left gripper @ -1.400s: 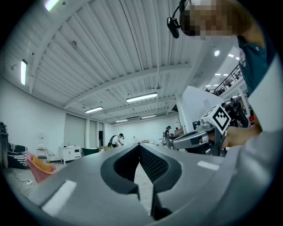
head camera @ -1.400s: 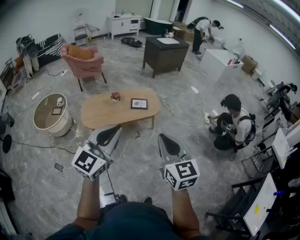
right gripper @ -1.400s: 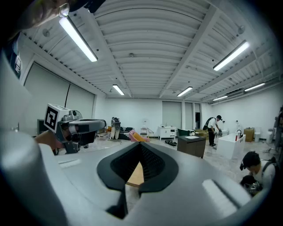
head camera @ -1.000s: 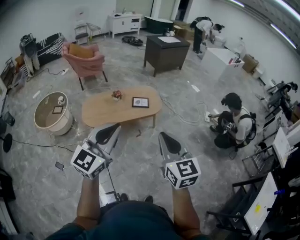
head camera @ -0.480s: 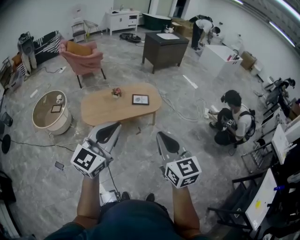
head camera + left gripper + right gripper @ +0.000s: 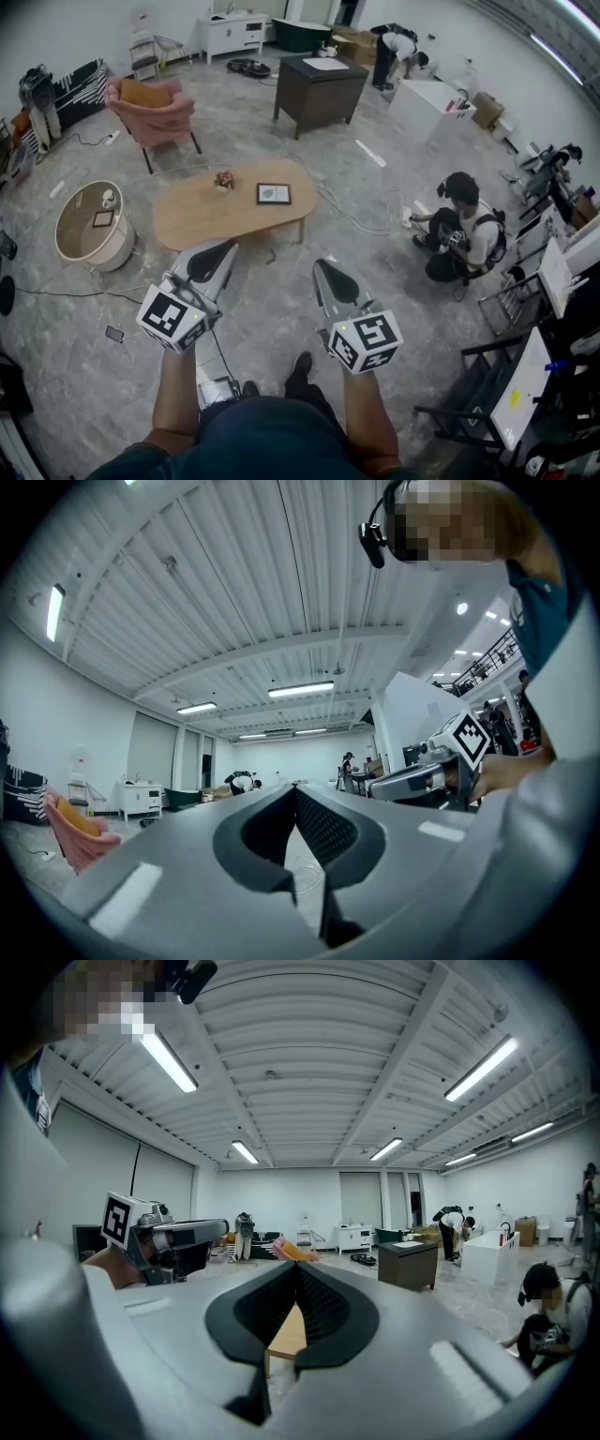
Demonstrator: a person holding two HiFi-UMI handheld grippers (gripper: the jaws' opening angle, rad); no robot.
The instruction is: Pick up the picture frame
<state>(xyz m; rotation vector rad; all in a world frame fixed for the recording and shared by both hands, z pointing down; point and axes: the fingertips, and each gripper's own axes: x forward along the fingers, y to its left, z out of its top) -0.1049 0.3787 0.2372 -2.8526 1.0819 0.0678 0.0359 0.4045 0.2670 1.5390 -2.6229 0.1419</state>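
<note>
Two hand-held grippers are held out in front of the person, above the grey marble floor (image 6: 394, 169). The left hand-held gripper (image 6: 223, 253) is clenched: in its own view the two dark jaws meet at the tips and nothing is between them. The right hand-held gripper (image 6: 325, 272) is clenched in the same way, also with nothing in it. Each one carries its marker cube close to the person's hand.

The picture frame (image 6: 273, 194) lies flat on the oval wooden counter (image 6: 202, 220), toward its right half, well apart from both hand-held grippers and ahead of them. A small pot of flowers (image 6: 223, 179) stands on the same counter, near the frame, to its left.

To the left of this counter is a smaller round counter (image 6: 80, 246) with a second small frame (image 6: 103, 218) and a white cup (image 6: 110, 198) on it. Behind are a pink armchair (image 6: 150, 108) and a dark cabinet (image 6: 319, 89). One person in a black and white top (image 6: 459, 234) crouches on the floor at the right, and another person (image 6: 389, 52) bends over at the far end of the room.
</note>
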